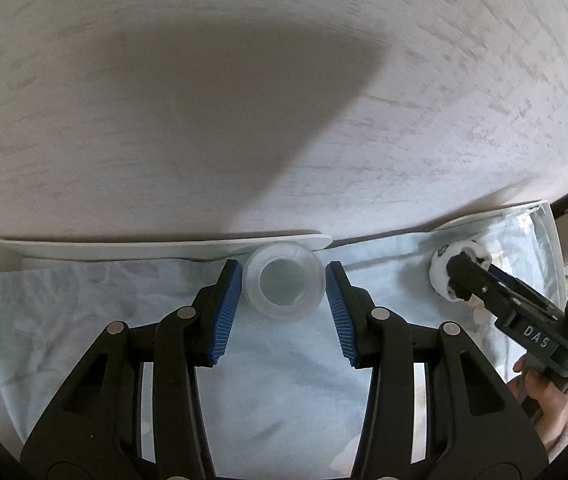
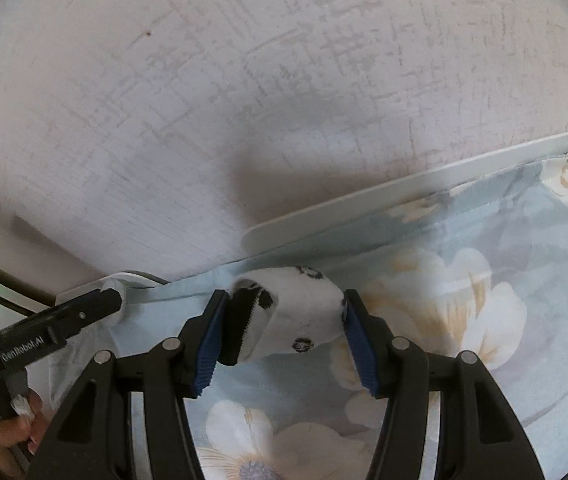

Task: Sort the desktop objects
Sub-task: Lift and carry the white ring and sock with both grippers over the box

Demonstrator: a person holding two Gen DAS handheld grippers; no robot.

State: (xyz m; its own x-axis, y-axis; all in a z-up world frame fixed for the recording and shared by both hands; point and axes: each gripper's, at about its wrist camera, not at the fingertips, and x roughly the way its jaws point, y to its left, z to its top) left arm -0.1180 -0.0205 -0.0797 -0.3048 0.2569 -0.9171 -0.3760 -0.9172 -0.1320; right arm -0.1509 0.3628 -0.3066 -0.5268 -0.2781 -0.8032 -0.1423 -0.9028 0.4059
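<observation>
In the left wrist view a translucent tape roll [image 1: 284,286] sits between the blue pads of my left gripper [image 1: 284,270], which is shut on it above the floral cloth. At the right of that view my right gripper [image 1: 458,280] holds a rolled white sock [image 1: 440,266]. The right wrist view shows the same white sock with black markings [image 2: 300,316] pinched between the pads of the right gripper [image 2: 284,302]. My left gripper [image 2: 113,300] reaches in from the left edge there, and a hand holds its grip.
A pale blue cloth with cream flowers [image 2: 464,300] covers the surface below both grippers. A white board edge [image 2: 404,192] runs along the back of the cloth, against a pale textured wall [image 1: 243,80]. A hand [image 1: 540,396] shows at the lower right.
</observation>
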